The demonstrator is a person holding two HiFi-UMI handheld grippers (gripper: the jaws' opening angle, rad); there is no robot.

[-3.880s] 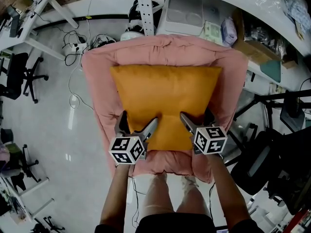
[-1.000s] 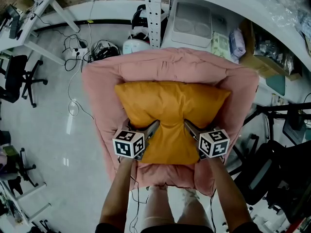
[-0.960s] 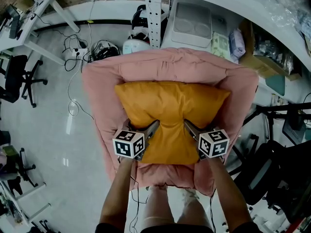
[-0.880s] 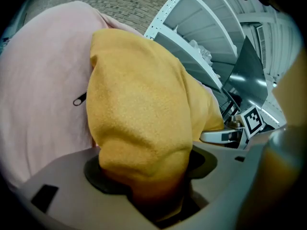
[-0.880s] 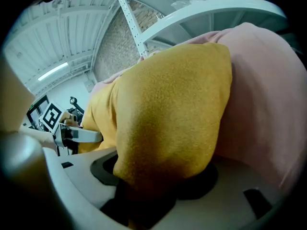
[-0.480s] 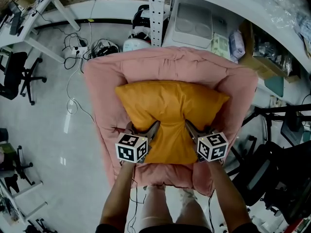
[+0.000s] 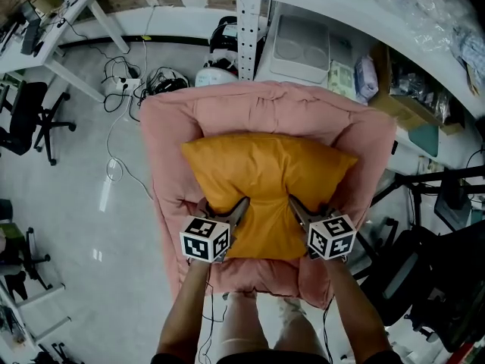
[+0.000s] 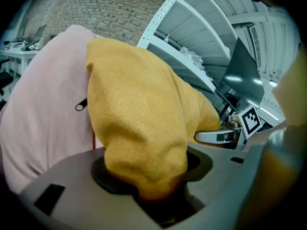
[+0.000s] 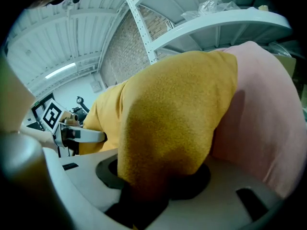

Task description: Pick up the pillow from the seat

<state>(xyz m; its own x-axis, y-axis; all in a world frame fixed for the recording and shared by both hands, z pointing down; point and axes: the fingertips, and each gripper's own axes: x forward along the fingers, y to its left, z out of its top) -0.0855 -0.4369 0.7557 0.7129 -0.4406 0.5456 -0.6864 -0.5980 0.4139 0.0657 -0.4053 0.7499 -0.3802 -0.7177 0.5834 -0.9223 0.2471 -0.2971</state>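
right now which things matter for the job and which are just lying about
Job: pillow; seat; left gripper and right gripper, jaws just closed on the pillow.
Lying about: office chair; cables; shelf rack; desk.

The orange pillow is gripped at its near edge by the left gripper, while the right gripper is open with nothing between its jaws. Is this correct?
No. The right gripper is not open: the right gripper view shows it shut on the orange pillow too, fabric bunched between its jaws. The left gripper grips the near edge as stated. Both have just been closing.
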